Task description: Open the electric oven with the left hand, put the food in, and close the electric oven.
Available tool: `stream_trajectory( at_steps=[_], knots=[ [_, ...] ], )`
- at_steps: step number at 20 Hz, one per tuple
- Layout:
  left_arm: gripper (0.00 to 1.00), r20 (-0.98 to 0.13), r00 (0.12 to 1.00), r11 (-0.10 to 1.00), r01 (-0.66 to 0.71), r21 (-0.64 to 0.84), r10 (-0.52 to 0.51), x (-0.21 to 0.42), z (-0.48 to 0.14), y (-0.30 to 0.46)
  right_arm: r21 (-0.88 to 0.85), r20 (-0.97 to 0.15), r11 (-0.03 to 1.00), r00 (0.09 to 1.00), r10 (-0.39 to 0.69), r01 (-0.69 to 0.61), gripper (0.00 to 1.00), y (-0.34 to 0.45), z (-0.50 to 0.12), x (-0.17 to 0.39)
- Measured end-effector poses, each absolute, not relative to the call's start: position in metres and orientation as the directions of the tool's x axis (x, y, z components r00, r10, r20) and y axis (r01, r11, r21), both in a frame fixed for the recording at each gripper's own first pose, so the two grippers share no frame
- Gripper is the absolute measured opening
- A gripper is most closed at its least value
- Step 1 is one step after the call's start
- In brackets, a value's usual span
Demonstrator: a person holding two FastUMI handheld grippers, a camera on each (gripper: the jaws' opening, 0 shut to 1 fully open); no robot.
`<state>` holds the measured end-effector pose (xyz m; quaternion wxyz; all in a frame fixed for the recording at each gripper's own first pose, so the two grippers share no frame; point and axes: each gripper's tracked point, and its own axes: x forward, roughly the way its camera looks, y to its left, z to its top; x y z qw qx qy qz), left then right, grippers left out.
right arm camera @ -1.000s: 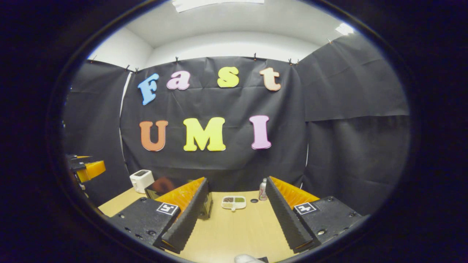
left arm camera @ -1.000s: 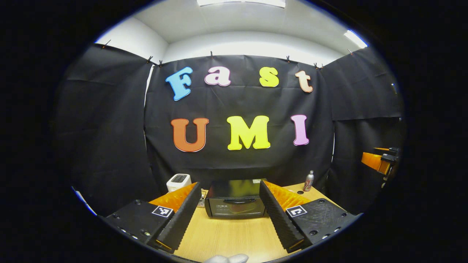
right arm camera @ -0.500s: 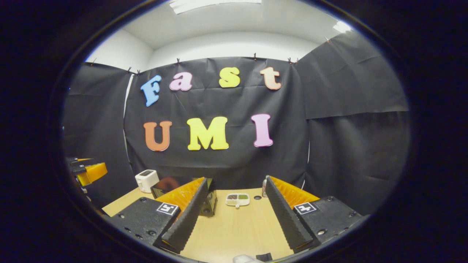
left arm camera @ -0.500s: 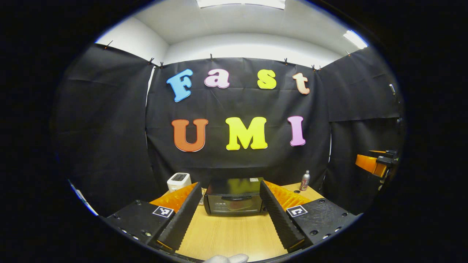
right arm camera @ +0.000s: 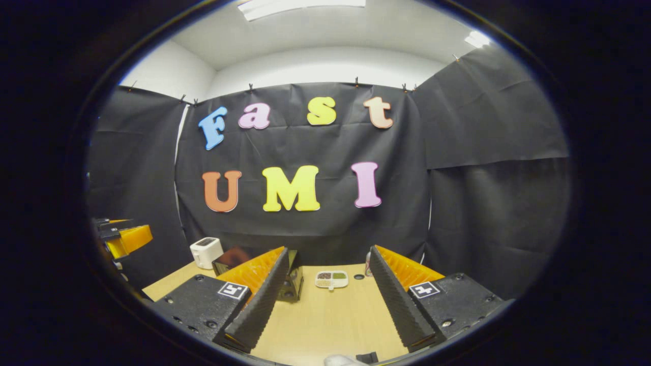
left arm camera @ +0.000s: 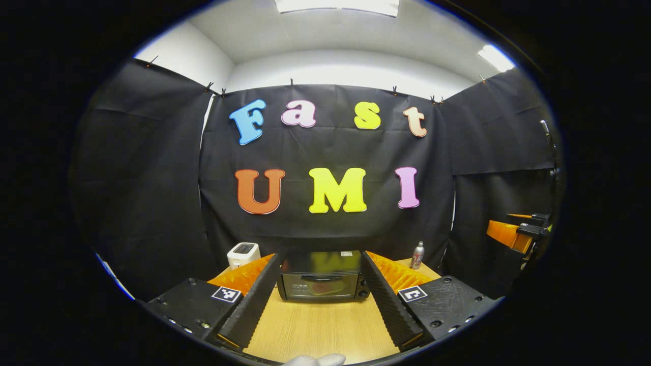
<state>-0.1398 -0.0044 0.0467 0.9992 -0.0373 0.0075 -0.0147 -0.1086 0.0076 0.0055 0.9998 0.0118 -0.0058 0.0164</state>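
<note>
1. Nearest in the left gripper view, the left gripper (left arm camera: 320, 297) has its jaws spread wide with nothing between them, held over the wooden table (left arm camera: 320, 330).
2. Just below, at the bottom edge of that view, a bit of white glove (left arm camera: 315, 360) shows.
3. Likewise in the right gripper view, the right gripper (right arm camera: 330, 300) stands with jaws wide apart and holds nothing; bare table top (right arm camera: 325, 325) lies between its fingers.
4. Beyond the left gripper's fingers, the electric oven (left arm camera: 319, 282) sits on the table, framed between them and well apart from the tips. Its door is shut, the handle running across the top of the glass.
5. From the right gripper view, the oven (right arm camera: 292, 277) shows partly behind the gripper's left-hand finger, seen from one corner.
6. Farther on in that view, the food (right arm camera: 331, 278) lies in a small white divided dish on the table, right of the oven and apart from it, in the gap between the fingers.
7. A small dark round thing (right arm camera: 359, 277) lies just right of the dish; what it is cannot be told.
8. Left of the oven and farther back stands a white toaster (left arm camera: 243, 253).
9. Right of the oven, near the table's far edge, stands a slim silver bottle (left arm camera: 417, 255).
10. At the right edge of the left gripper view, the right gripper (left arm camera: 516, 234) shows from the side, raised above the table.
11. At the left edge of the right gripper view, the left gripper (right arm camera: 122, 236) shows the same way.
12. Behind everything hangs the black cloth wall (left arm camera: 152, 178).
</note>
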Motion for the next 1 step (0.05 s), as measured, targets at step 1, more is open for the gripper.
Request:
stream_trajectory(
  at_steps=[1],
  knots=[
    [0.96,-0.014,0.999,0.997,0.032,-0.075,-0.033,-0.1396,0.0467,-0.0045,0.024,0.009,0.999,0.999,0.031,-0.031,1.00,0.0081,0.0039,-0.1096]
  ],
)
